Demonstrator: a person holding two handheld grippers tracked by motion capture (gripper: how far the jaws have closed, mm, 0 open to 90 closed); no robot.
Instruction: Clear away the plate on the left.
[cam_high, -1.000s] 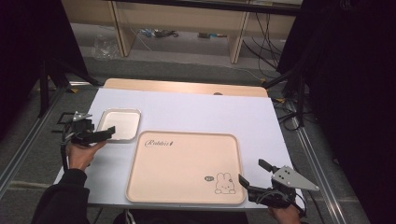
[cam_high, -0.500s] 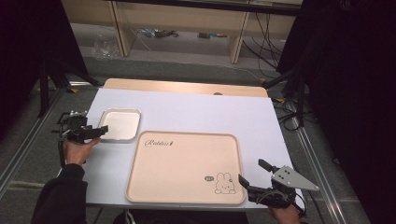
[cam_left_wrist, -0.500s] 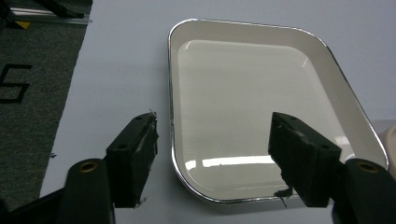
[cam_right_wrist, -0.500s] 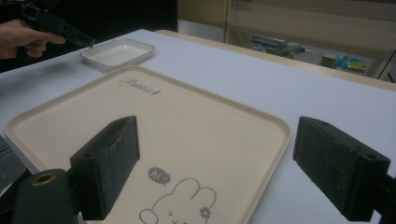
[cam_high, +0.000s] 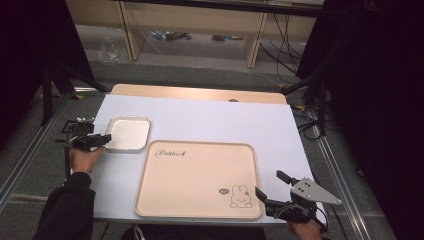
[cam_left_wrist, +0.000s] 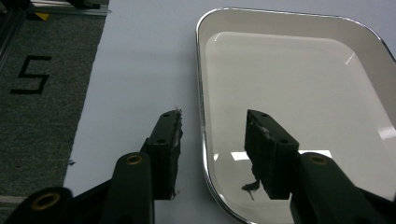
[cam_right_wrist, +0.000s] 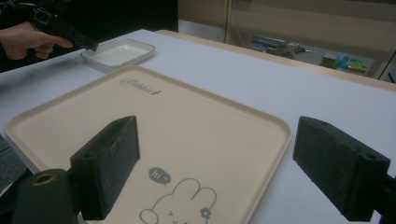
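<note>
A small white tray (cam_high: 129, 134) with a metal rim (cam_left_wrist: 201, 107) lies at the table's left. My left gripper (cam_high: 101, 140) sits at its left edge. In the left gripper view its jaws (cam_left_wrist: 212, 119) straddle that rim, one outside over the white table and one inside over the tray floor. They have just been closing, with gaps still showing on both sides of the rim. A large beige tray (cam_high: 197, 175) with a rabbit drawing (cam_right_wrist: 180, 205) lies in the middle. My right gripper (cam_high: 270, 184) hovers wide open (cam_right_wrist: 219, 140) at the beige tray's near right corner, holding nothing.
The white table cover (cam_high: 215, 122) ends in a wooden strip (cam_high: 200, 93) at the far side. Metal frame rails (cam_high: 30, 150) run along both sides of the table. Shelving and cables (cam_high: 170, 36) stand beyond it. Grey floor with a marking (cam_left_wrist: 32, 74) lies left of the table.
The left gripper's jaws have narrowed around the small tray's left rim, and the hand has shifted slightly. The right gripper has stayed where it was.
</note>
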